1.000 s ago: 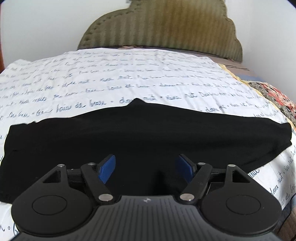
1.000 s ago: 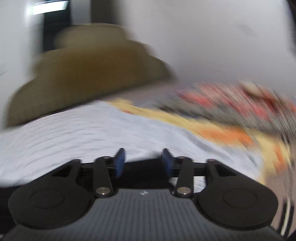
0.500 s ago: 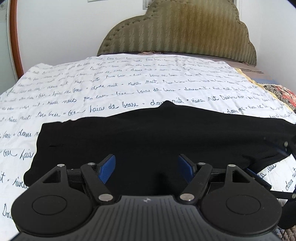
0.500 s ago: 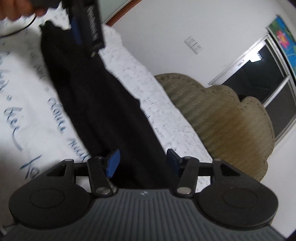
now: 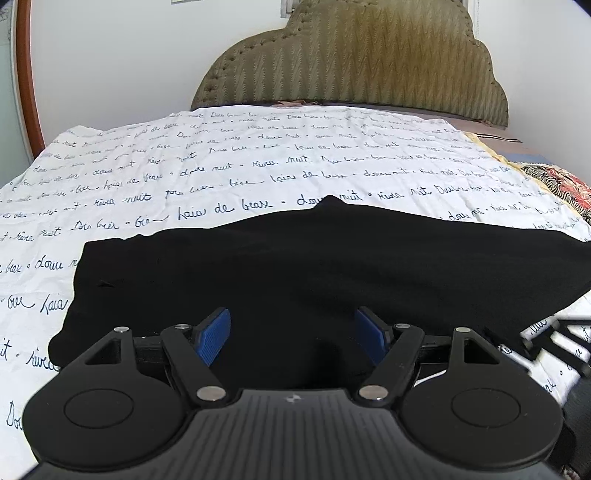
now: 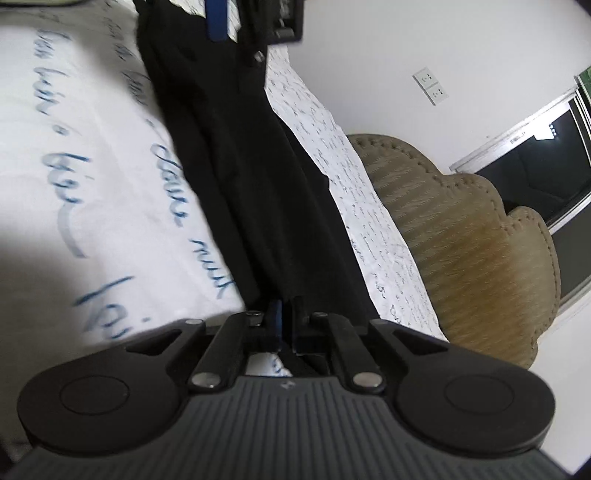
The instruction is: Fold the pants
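Observation:
Black pants (image 5: 314, 266) lie folded lengthwise across the white bed sheet (image 5: 221, 166) printed with blue script. My left gripper (image 5: 293, 332) is open, its blue pads over the near edge of the pants, holding nothing. My right gripper (image 6: 285, 325) is shut on the end of the pants (image 6: 251, 177), which stretch away from it across the sheet (image 6: 74, 166). The left gripper (image 6: 255, 26) shows at the top of the right wrist view, over the far end of the pants.
An olive padded headboard (image 5: 354, 59) stands at the bed's far end against a white wall. A patterned red and yellow blanket (image 5: 554, 184) lies at the right edge. A wall socket (image 6: 430, 86) and a dark window (image 6: 535, 170) show in the right wrist view.
My right gripper swung to the end of the pants and closed on it. My left gripper shifted a little, so the pants now sit further right in its view, and stayed open.

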### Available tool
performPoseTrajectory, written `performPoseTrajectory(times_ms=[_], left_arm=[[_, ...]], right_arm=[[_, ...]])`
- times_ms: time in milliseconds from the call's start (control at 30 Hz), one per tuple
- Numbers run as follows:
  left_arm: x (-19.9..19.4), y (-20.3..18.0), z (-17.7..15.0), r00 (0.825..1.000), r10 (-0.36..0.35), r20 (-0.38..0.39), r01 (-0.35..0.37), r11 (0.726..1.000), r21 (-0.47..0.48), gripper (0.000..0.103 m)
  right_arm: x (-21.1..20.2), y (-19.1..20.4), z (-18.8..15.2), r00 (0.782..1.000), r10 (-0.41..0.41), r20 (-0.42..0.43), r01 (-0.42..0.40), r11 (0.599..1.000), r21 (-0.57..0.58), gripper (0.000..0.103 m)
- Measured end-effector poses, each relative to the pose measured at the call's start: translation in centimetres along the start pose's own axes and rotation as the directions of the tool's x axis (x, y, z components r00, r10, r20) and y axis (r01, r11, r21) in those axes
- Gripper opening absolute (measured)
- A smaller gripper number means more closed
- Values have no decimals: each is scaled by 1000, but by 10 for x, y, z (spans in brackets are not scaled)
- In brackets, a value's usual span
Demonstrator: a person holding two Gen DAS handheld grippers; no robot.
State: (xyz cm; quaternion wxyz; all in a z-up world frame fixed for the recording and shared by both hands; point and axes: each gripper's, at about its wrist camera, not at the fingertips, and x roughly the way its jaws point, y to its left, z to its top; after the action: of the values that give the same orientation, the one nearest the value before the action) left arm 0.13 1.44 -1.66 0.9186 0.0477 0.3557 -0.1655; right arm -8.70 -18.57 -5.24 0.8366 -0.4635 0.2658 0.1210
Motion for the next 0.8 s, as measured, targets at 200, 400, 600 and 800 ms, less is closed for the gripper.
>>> performPoseTrajectory(times_ms=[200,400,600,800], left_arm=[[4,16,3,999,39,-6,-39,998,-48,74],[-4,55,9,992,128,19,-123,979,-165,74],[-9,89,6,990,140,-8,-138,958,-253,74],[-14,106,1,984,177,-4,-172,949,-263,74]], right_arm=[[-7,5,0,1000,3,-8,-3,1000,3,8],[-26,0,40,985,62,161,-72,996,53,20],[-6,28,77,972,90,216,-72,993,-90,21],[9,39,89,975,118,186,-101,990,-98,13]])
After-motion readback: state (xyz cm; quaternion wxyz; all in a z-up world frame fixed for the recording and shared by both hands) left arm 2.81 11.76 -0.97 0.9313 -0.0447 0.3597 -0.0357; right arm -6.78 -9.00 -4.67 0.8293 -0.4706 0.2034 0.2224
